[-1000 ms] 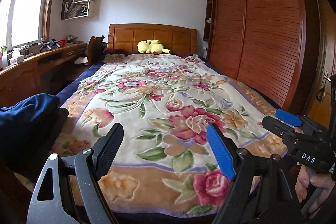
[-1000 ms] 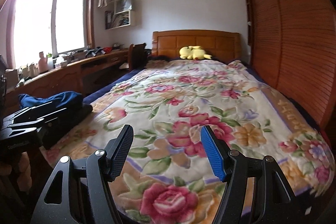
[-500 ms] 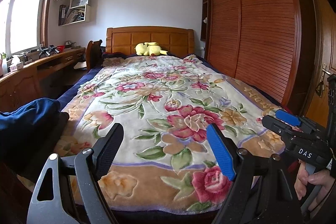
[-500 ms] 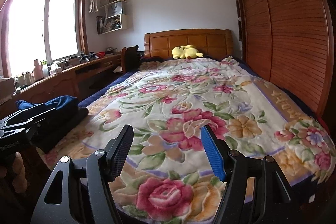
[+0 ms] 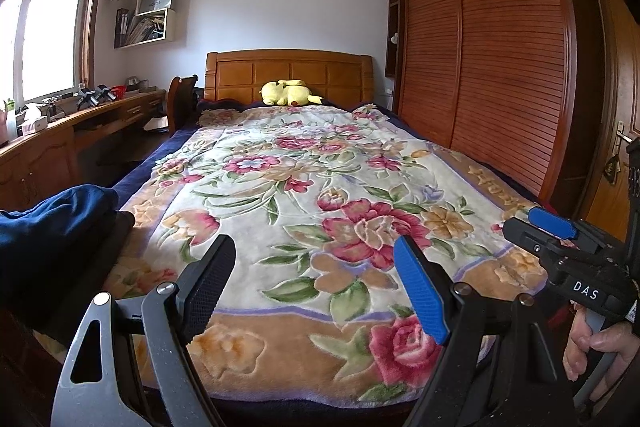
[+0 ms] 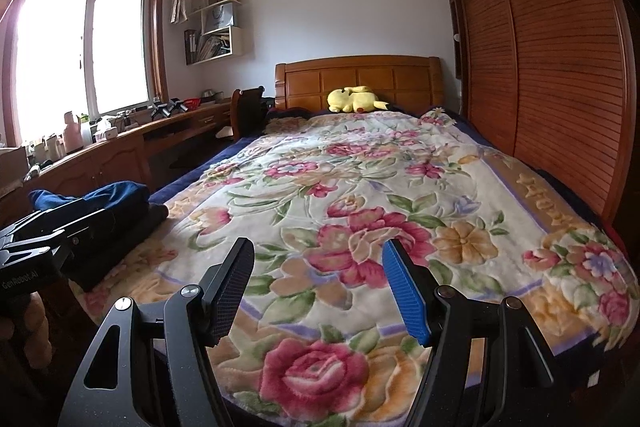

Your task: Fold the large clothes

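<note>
Navy clothes (image 5: 52,223) bedside; right claw (image 5: 536,223) visible only left view.

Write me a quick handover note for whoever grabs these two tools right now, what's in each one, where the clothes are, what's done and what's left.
Left tool: open, nothing between the pads, held above the foot of the bed.
Right tool: open, nothing in it, also above the foot of the bed, beside the left one.
Clothes: a pile of dark blue clothes sits at the near left corner of the floral blanket, on the window side. It looks bunched; whether any of it is folded I cannot tell.
Done: no garment is laid out on the blanket yet.
Left: probably pick a garment from the pile, spread it on the blanket, fold it.
</note>
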The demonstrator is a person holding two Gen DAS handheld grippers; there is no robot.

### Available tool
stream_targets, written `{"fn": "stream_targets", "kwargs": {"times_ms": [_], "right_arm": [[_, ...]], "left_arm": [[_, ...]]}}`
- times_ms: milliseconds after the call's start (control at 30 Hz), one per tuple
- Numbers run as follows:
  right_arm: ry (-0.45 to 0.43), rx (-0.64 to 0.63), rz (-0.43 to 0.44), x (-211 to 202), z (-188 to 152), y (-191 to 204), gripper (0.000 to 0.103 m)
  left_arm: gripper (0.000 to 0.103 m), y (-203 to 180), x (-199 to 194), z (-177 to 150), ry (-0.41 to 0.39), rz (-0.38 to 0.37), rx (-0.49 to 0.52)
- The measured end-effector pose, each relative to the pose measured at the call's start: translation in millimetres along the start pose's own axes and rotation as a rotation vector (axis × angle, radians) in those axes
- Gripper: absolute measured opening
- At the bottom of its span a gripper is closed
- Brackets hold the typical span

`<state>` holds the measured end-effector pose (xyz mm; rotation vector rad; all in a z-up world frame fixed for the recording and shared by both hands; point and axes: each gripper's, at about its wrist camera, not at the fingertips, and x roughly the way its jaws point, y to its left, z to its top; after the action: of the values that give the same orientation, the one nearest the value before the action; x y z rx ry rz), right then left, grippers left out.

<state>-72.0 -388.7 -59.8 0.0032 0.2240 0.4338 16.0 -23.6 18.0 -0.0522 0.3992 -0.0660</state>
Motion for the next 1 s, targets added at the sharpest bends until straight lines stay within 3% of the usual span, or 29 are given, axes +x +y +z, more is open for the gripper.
{"fn": "stream_targets", "kwargs": {"times_ms": [1000], "right_arm": [[-0.011, -0.014, 0.019, -4.8, 0.3, -8.1, 0.069]], "left_arm": [[0.082, 6.8, -2.9, -3.4, -0.002, 0.004, -0.006]]}}
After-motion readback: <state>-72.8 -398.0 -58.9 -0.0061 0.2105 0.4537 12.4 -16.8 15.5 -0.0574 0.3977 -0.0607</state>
